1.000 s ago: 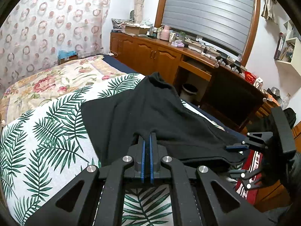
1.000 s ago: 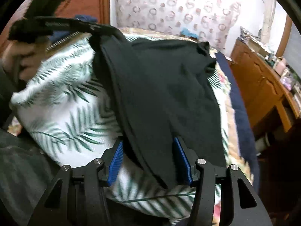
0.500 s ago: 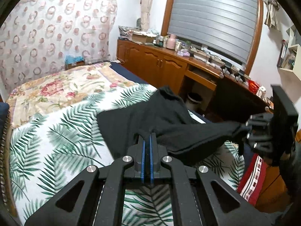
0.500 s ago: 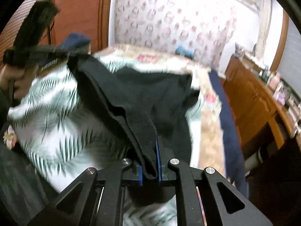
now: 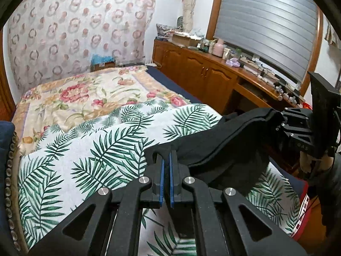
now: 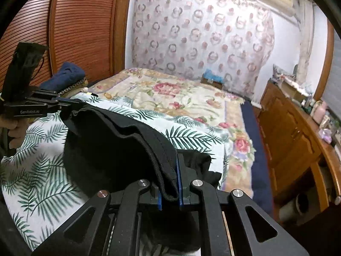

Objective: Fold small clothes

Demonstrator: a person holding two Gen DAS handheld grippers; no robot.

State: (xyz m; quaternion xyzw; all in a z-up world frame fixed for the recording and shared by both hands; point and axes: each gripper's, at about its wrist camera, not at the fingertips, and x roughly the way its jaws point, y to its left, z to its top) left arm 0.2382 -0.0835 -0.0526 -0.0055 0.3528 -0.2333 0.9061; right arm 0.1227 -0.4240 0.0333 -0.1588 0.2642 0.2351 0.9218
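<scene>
A black garment (image 5: 223, 145) hangs stretched between my two grippers above the near end of the bed. In the left wrist view my left gripper (image 5: 165, 157) is shut, with one corner of the garment pinched at its tips. My right gripper (image 5: 277, 117) holds the other end at the right. In the right wrist view my right gripper (image 6: 169, 170) is shut on the garment's (image 6: 110, 145) thick hem, which folds over between the blue pads. My left gripper (image 6: 72, 104) grips the far corner at the left, held by a hand.
Under the garment lies a palm-leaf sheet (image 5: 85, 149), and a floral blanket (image 5: 81, 93) covers the far half of the bed. A wooden cabinet (image 5: 202, 74) with clutter on top runs along the right. A navy cloth pile (image 6: 64, 74) sits by the slatted wooden panel (image 6: 81, 32).
My right gripper's jaws closed on the garment's hem. Both grippers then rose and drew back, lifting the garment off the sheet so it hangs between them.
</scene>
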